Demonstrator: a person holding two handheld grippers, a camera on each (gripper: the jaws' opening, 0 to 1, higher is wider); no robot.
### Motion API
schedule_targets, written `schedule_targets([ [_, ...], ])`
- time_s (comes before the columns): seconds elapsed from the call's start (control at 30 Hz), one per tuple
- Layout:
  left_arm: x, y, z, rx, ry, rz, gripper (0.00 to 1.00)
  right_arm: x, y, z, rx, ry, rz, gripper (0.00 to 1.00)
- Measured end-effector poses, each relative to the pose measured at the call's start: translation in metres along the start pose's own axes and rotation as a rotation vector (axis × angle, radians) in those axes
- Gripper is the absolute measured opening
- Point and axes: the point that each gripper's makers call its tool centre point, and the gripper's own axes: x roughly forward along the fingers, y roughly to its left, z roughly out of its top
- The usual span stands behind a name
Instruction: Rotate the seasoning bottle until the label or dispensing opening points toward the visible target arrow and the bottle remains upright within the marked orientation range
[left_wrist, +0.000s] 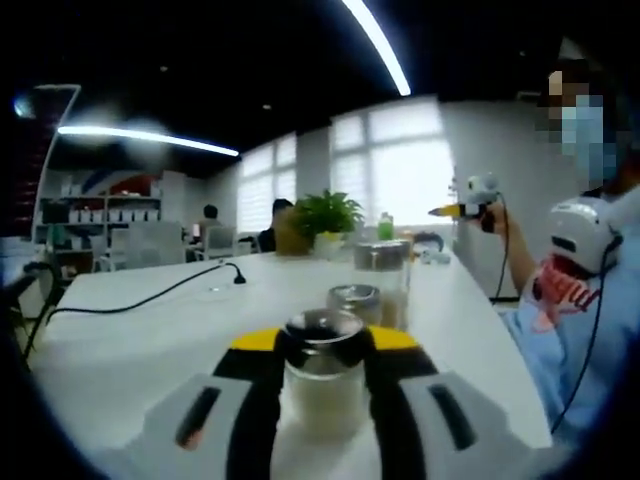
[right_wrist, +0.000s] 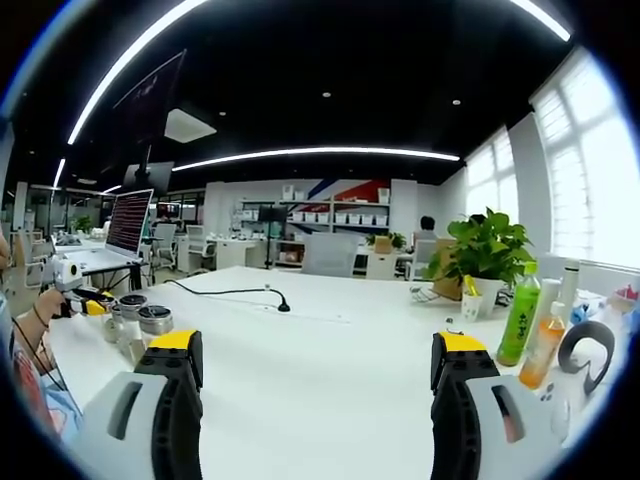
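- The white table (left_wrist: 130, 340) lay under both grippers and carried everything in the two views; in the right gripper view its bare surface (right_wrist: 330, 360) stretched ahead between the two jaws.
- A person in a light blue sleeve (left_wrist: 560, 330) sat at the table edge, to the right of the left gripper's jaws.
- The left gripper (left_wrist: 322, 390) was closed on the seasoning bottle (left_wrist: 322, 375); its two black jaws with yellow tips pressed the glass from both sides.
- The seasoning bottle stood upright between these fingers, with pale content in the lower part and a dark metal cap on top. A label or an opening could not be made out, because the picture was blurred.
- The right gripper (right_wrist: 316, 365) was open, its jaws stood well apart and nothing was between them. In the left gripper view it (left_wrist: 470, 205) was held up in the air, far beyond and to the right of the left jaws.
- A green plant (right_wrist: 485, 245) stood beyond the right jaw of the right gripper.
- A black cable (right_wrist: 225, 292) lay on the table, far ahead between the open jaws.
- A green drink bottle (right_wrist: 520, 315) and a smaller orange bottle (right_wrist: 543, 345) stood just beside each other, near the right jaw tip.
- Two more jars with metal caps (left_wrist: 355, 300) stood just behind the gripped bottle.
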Motion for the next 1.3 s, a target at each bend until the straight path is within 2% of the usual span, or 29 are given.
schedule_targets([
  [0.13, 0.000, 0.000, 0.000, -0.024, 0.005, 0.002, 0.35, 0.001, -0.001, -0.001, 0.006, 0.004, -0.004, 0.98],
  [0.27, -0.004, 0.006, 0.008, -0.031, -0.036, 0.038, 0.44, 0.003, 0.001, -0.003, 0.008, 0.011, 0.005, 0.98],
  [0.4, -0.011, 0.007, 0.012, -0.013, -0.036, 0.067, 0.45, 0.003, 0.002, -0.003, 0.007, 0.014, 0.009, 0.98],
  [0.53, -0.016, 0.010, 0.013, -0.059, -0.027, 0.157, 0.45, 0.003, 0.002, -0.003, 0.008, 0.013, 0.006, 0.98],
  [0.67, -0.021, 0.010, 0.018, -0.067, -0.030, 0.234, 0.58, 0.003, 0.002, -0.003, 0.008, 0.014, 0.005, 0.98],
  [0.77, -0.023, 0.002, 0.023, -0.069, -0.029, 0.255, 0.56, 0.003, 0.002, -0.003, 0.008, 0.014, 0.007, 0.98],
  [0.83, -0.022, -0.001, 0.024, -0.047, -0.007, 0.302, 0.56, 0.002, 0.002, -0.002, 0.006, 0.012, 0.005, 0.98],
  [1.1, -0.017, -0.012, 0.035, -0.062, -0.017, 0.413, 0.56, 0.000, -0.002, 0.000, 0.003, 0.003, -0.007, 0.98],
  [1.2, -0.021, -0.007, 0.032, -0.133, -0.010, 0.504, 0.60, 0.000, -0.002, 0.000, 0.008, 0.004, -0.008, 0.98],
  [1.3, -0.020, -0.009, 0.036, -0.071, -0.030, 0.541, 0.60, 0.000, 0.000, 0.000, 0.008, 0.004, -0.003, 0.98],
])
